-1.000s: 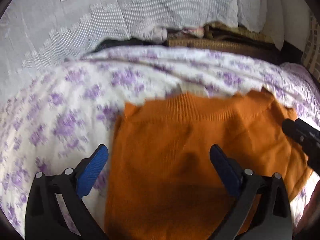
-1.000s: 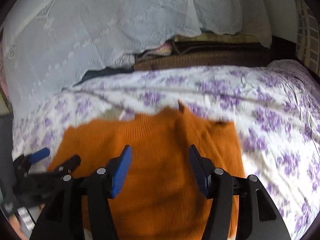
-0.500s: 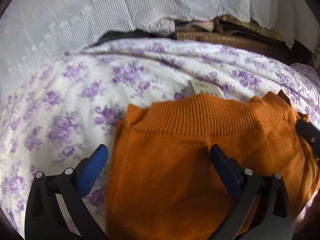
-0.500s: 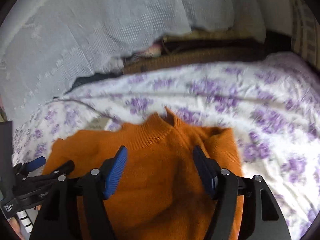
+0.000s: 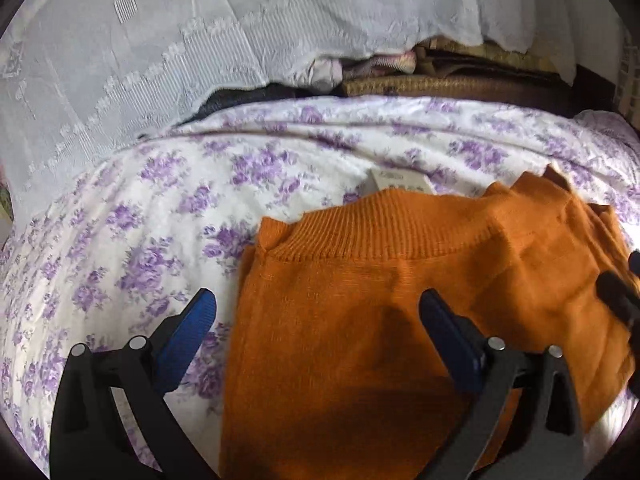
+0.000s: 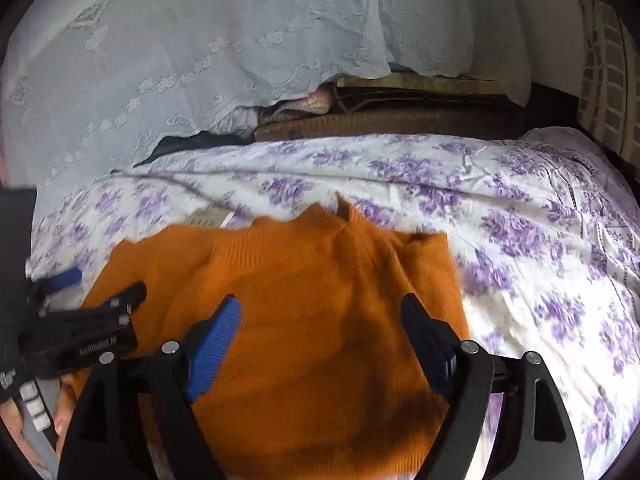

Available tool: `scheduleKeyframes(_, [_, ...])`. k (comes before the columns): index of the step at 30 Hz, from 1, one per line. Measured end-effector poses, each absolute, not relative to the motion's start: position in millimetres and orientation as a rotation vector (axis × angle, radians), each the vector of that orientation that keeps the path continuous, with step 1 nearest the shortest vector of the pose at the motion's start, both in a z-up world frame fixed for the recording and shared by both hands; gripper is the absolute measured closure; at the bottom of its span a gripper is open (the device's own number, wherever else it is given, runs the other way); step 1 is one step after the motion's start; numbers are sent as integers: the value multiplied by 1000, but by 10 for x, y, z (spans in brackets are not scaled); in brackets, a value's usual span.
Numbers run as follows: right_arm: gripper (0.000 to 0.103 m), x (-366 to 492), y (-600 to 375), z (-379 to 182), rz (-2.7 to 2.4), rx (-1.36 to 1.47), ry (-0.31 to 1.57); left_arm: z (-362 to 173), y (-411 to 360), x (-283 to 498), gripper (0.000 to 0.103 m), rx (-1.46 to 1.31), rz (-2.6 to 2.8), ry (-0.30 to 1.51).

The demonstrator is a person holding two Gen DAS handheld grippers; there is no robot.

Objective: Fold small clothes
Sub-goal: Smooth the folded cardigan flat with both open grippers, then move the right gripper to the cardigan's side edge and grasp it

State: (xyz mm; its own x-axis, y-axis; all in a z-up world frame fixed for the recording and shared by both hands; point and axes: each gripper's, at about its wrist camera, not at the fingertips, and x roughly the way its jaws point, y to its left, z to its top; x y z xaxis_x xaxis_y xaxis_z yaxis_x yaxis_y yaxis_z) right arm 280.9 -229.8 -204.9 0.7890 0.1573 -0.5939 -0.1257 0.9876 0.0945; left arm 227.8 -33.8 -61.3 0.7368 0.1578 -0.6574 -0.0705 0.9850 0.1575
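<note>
Right now, scene notes:

Garment: orange knit sweater (image 5: 360, 320) is lying flat on the bed w/ floral purple sheet (image 5: 120, 240); ribbed collar (image 5: 380, 232) is pointing away from both cams, toward the white lace cloth (image 5: 200, 60) at the far side. A pale tag (image 5: 400, 180) is peeking out just beyond the collar.

Left tool: left tool (image 5: 316, 320) is hovering over the sweater's left part, jaws spread wide, gripping nothing. Its left blue pad is sitting over bare sheet, the right one over knit, so the sweater's left edge is running between the pads.

Right tool: right tool (image 6: 320, 320) is hanging over the sweater's right half, jaws also spread, nothing held. Both pads are over knit; the garment's right edge (image 6: 452, 280) is lying just outside the right pad.

Key relation: sweater is lying straight ahead of and under both tools; long axis prob. running near-to-far, collar at the far end. Each tool is nearer its own side edge, the left one already straddling its edge.

Judgement: next move likely needs each tool closing on its side edge or near hem; the near hem is hidden below the frames, so can't tell how it's lying.
</note>
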Motion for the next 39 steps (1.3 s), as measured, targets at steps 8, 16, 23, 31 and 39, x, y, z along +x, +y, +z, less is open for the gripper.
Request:
scheduleKeyframes(8, [14, 2732, -2141, -2016, 146, -33, 761, -712, -428, 2139, 4, 171, 81, 802])
scheduleKeyframes(16, [13, 2245, -2439, -1378, 95, 51, 675, -627, -330, 1892, 4, 136, 98, 746])
scheduleKeyframes(23, [4, 2156, -2513, -1228, 137, 80, 754, -717, -338, 1957, 4, 144, 94, 806])
scheduleKeyframes(31, [4, 1975, -2853, -1036, 128, 255, 691, -685, -300, 1956, 4, 120, 77, 796])
scheduleKeyframes(39, [4, 1679, -3202, -1158, 165, 489, 736, -682, -298, 1957, 4, 120, 75, 796])
